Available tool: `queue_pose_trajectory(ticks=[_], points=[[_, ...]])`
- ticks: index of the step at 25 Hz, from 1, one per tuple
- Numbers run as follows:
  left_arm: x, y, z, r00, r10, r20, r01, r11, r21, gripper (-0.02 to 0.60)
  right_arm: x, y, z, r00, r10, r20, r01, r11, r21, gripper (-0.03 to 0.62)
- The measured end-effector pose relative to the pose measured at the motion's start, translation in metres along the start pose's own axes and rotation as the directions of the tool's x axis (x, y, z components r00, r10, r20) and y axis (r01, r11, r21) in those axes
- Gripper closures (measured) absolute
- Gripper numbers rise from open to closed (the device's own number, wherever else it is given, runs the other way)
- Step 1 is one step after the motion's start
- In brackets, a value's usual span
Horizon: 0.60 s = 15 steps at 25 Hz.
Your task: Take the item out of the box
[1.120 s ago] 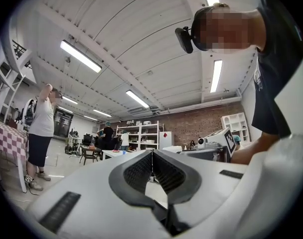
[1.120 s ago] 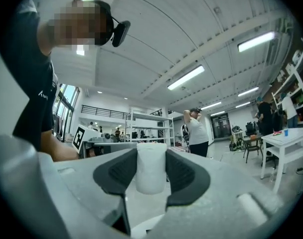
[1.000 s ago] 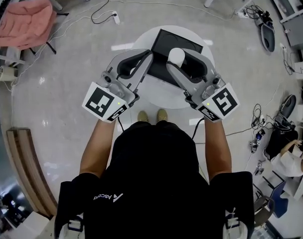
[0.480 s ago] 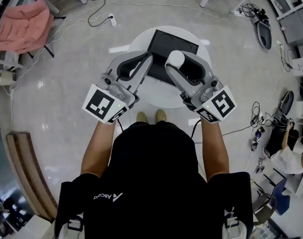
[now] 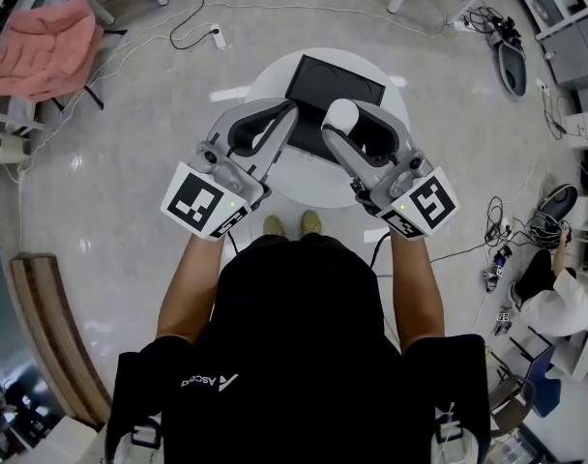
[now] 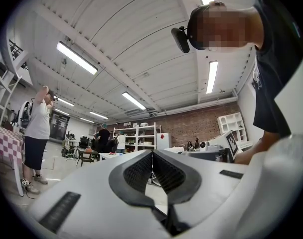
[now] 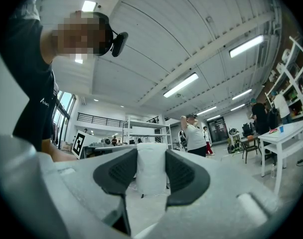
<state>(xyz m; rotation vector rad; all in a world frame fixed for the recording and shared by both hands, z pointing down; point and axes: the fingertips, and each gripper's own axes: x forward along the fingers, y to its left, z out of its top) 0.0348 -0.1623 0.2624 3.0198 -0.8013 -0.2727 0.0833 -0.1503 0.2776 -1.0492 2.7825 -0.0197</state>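
**White item in my right tool, above the box**

The white item (image 7: 151, 180) sits upright between the pads of my right tool (image 7: 151, 158), and both dark pads press on its sides, so that tool is clenched on it. Its surface looks soft and finely textured. From the head view, the white item (image 5: 343, 114) shows as a round pale top at the tip of my right tool (image 5: 346, 122), over the near right part of the black box (image 5: 318, 73). The box lies open on the round white bench (image 5: 304, 180), its inside dark.

My left tool (image 5: 290, 109) hangs just beside, over the near left side of the box, apart from the item. In the left gripper view my left tool (image 6: 152, 164) is clenched with nothing in it, its ribbed pads meeting.

Both tools tilt upward, so their views catch the ceiling lights, shelves and people standing in the room. On the floor around the bench lie cables (image 5: 199, 29), and a pink chair (image 5: 44, 48) stands well off to the left.
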Motion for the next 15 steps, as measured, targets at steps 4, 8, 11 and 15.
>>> queue_pose_trajectory(ticks=[4, 8, 11, 15], points=[[-0.0024, 0.0004, 0.0009, 1.0, 0.0, 0.0, 0.0, 1.0, 0.001, 0.58, 0.0015, 0.0019, 0.0008, 1.0, 0.001, 0.002, -0.001, 1.0, 0.0, 0.422], [-0.0041, 0.0036, 0.0005, 1.0, 0.0, -0.002, 0.0, 1.0, -0.001, 0.58, 0.0052, 0.0026, -0.0008, 1.0, 0.001, 0.0, -0.001, 1.0, 0.001, 0.422], [-0.0041, 0.0021, -0.0006, 1.0, 0.0, -0.003, 0.0, 1.0, -0.001, 0.58, 0.0031, 0.0021, -0.0017, 1.0, 0.001, -0.001, -0.001, 1.0, 0.002, 0.422], [-0.0031, 0.0016, -0.0005, 1.0, 0.003, -0.001, -0.003, 1.0, -0.002, 0.58, 0.001, 0.0005, -0.0008, 1.0, -0.001, -0.001, 0.001, 1.0, 0.0, 0.422]])
